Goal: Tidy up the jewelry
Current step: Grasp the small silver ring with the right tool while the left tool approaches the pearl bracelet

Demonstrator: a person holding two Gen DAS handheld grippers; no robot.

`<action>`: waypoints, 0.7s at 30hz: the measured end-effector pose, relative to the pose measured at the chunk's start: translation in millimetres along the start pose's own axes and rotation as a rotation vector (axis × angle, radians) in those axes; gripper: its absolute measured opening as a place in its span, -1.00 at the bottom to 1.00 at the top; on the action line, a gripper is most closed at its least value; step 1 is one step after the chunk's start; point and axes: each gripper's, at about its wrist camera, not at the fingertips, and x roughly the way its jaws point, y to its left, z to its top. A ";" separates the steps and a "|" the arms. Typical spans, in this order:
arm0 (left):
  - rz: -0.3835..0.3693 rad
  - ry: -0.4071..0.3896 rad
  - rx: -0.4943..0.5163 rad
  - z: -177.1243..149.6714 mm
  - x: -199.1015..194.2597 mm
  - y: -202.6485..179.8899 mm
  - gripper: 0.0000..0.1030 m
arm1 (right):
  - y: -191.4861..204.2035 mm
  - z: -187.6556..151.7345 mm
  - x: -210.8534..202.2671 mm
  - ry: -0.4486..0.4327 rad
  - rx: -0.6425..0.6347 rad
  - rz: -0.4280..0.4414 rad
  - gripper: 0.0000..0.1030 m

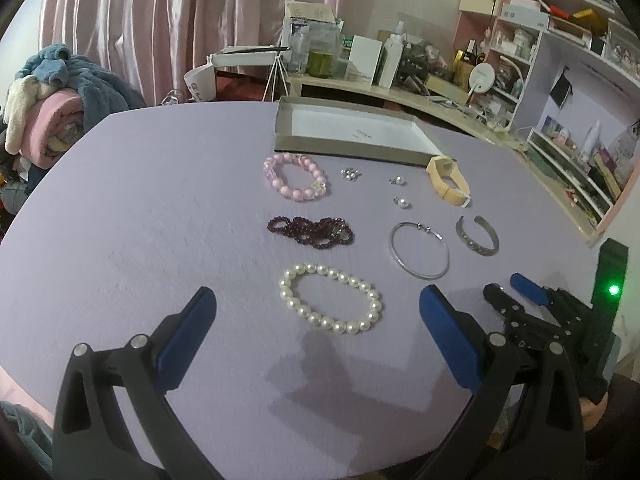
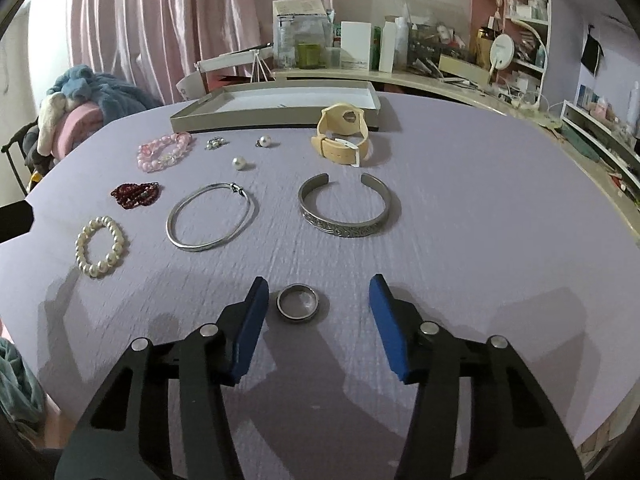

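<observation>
Jewelry lies spread on a lilac table [image 1: 140,220]. My left gripper [image 1: 318,300] is open, with a white pearl bracelet [image 1: 330,298] lying between its fingertips. My right gripper [image 2: 318,290] is open, with a small metal ring [image 2: 298,302] just ahead between its tips. Beyond lie a thin silver bangle [image 2: 212,216], an engraved silver cuff [image 2: 344,210], a dark red bead bracelet [image 1: 312,230], a pink bead bracelet [image 1: 296,178], pearl earrings [image 1: 400,192] and a beige watch [image 2: 342,134]. An open shallow grey box [image 1: 352,128] stands at the table's far side.
A cluttered desk and shelves [image 1: 540,60] run behind and to the right of the table. A pile of blankets [image 1: 56,92] sits at the far left before pink curtains. The right gripper shows in the left wrist view [image 1: 532,300] at the table's right edge.
</observation>
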 end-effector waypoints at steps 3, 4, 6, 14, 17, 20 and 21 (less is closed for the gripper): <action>0.006 0.014 -0.011 0.2 7.0 1.6 0.96 | 2.0 0.3 0.4 -0.010 -0.017 0.014 -0.25; 0.007 0.022 -0.017 0.1 10.7 2.2 0.96 | 3.9 1.3 0.7 -0.008 -0.026 0.022 -0.49; 0.008 0.038 -0.027 0.7 18.1 2.5 0.96 | 6.0 2.3 1.0 -0.004 -0.037 0.018 -0.56; 0.020 0.083 -0.007 3.1 45.2 -5.5 0.96 | -10.9 11.5 -1.0 0.005 0.037 0.019 -0.57; 0.035 0.104 0.002 3.8 55.5 -8.4 0.96 | -16.9 16.1 -3.4 -0.005 0.060 0.016 -0.57; 0.051 0.096 -0.020 6.0 56.0 -3.0 0.93 | -18.1 19.1 -4.9 -0.011 0.067 0.020 -0.57; 0.051 0.090 -0.030 7.0 54.8 0.0 0.88 | -18.1 19.7 -5.3 -0.014 0.067 0.022 -0.57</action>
